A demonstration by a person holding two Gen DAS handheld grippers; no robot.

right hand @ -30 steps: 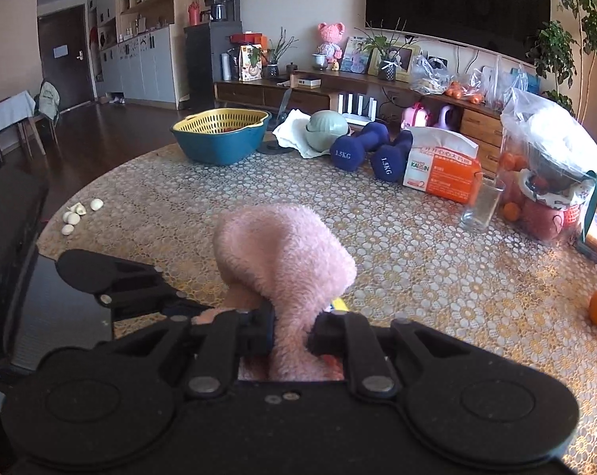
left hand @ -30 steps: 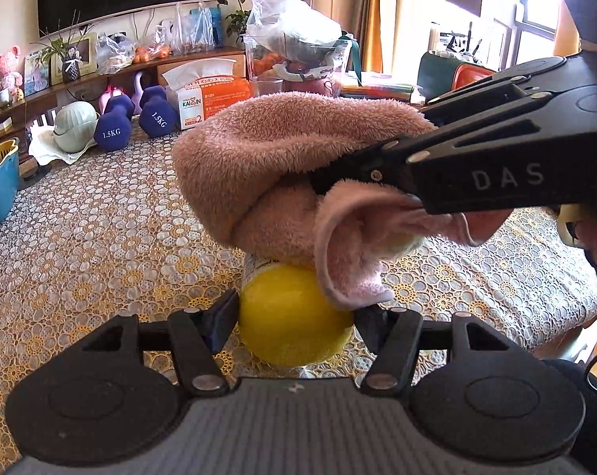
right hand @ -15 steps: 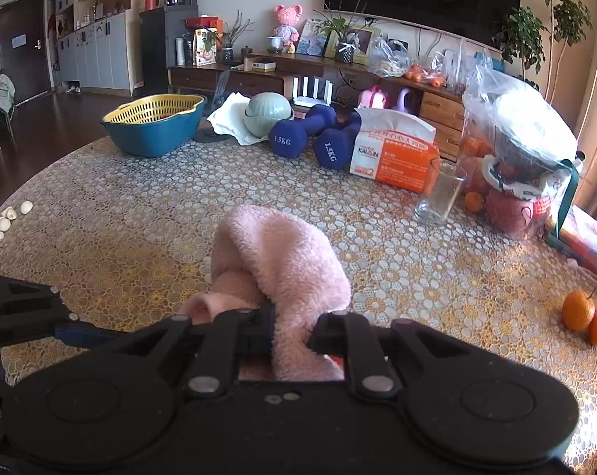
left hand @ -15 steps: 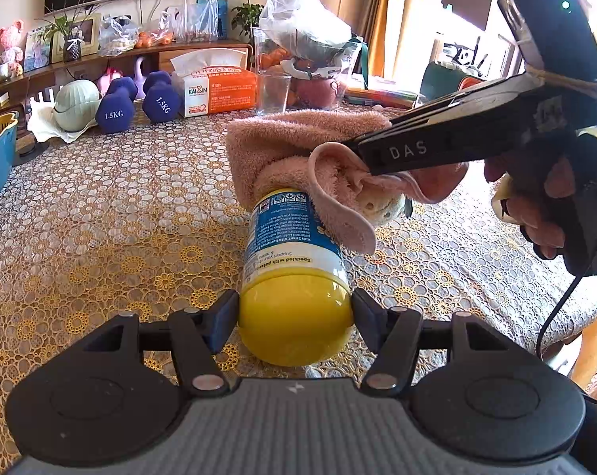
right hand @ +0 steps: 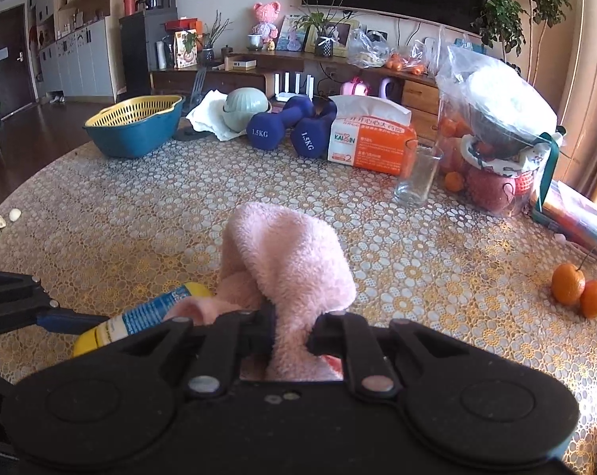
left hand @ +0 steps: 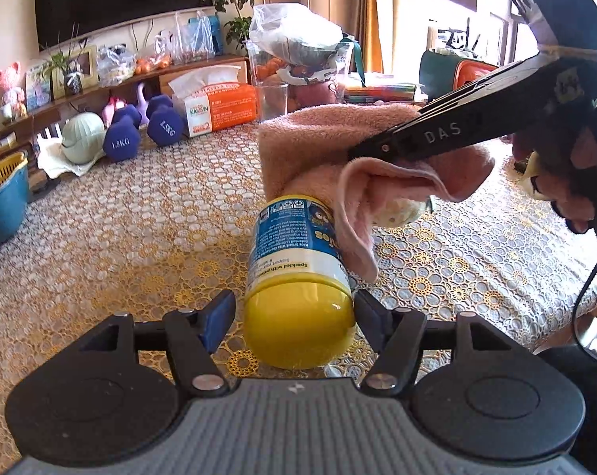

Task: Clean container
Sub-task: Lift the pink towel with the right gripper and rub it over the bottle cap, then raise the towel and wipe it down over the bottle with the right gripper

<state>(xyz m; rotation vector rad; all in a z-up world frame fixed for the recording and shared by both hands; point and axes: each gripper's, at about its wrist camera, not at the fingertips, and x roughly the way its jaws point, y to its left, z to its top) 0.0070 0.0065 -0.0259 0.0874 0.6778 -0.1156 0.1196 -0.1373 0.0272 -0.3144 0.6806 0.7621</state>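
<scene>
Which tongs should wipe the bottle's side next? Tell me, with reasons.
The right tongs. They already pinch the fluffy pink towel, which lies over the far end of the yellow-capped, blue-labelled plastic bottle. The left tongs grip its cap, so they should just hold it steady.

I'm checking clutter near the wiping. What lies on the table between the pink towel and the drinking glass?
Nothing: in the right wrist view only bare patterned tablecloth separates the pink towel from the drinking glass.

Yellow-capped container [left hand: 296, 265] with blue label, held lying horizontal above the tablecloth, fluffy pink towel [left hand: 322, 146] draped over its far end
</scene>
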